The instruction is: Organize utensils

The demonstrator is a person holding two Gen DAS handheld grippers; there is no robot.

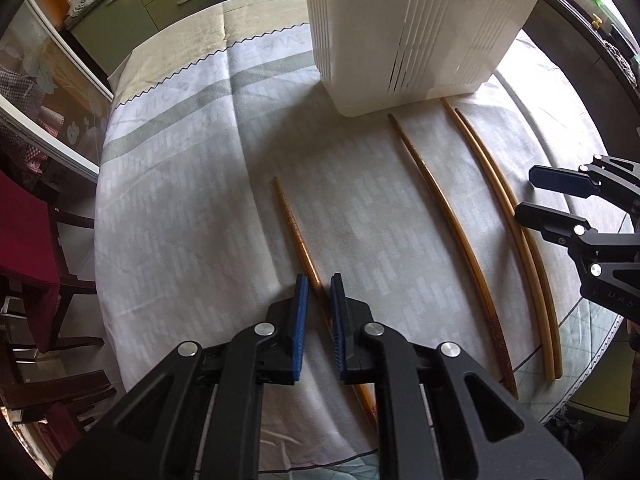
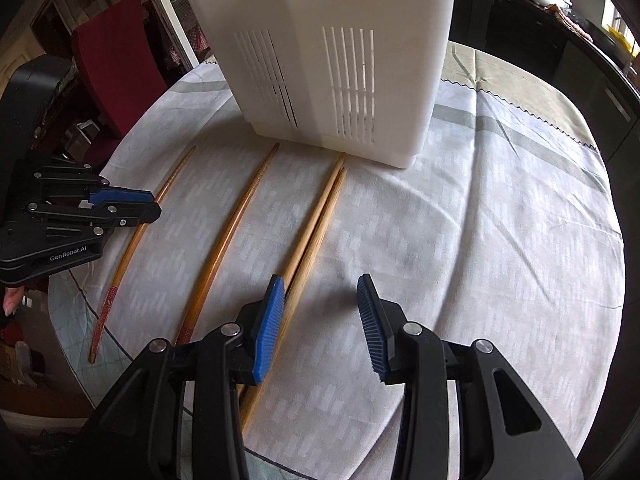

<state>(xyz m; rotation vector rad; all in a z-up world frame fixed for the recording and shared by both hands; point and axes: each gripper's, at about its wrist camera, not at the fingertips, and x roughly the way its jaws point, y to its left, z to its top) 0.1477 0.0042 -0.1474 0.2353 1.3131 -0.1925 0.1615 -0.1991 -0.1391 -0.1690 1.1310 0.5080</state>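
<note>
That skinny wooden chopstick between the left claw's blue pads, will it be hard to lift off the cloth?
Probably a little fiddly. The chopstick is thin and lies flat on the tablecloth, so the left gripper has little to pinch. It looks rigid and light, so it shouldn't droop. Held near its thick end, the long tapered tip may swing or tilt, and its glossy finish could slip.

Daylight, fairly bright, in both wrist views. White slotted bin [image 1: 420, 20] near overexposed on its lit faces; slots read as dark lines. Soft shadow falls on the tablecloth [image 1: 180, 200] at the bin's base, left side. Strong fisheye bending: straight chopsticks [image 1: 516, 248] curve, black vignette fills the corners. Slight blur toward the rims; room background dim and soft.
</note>
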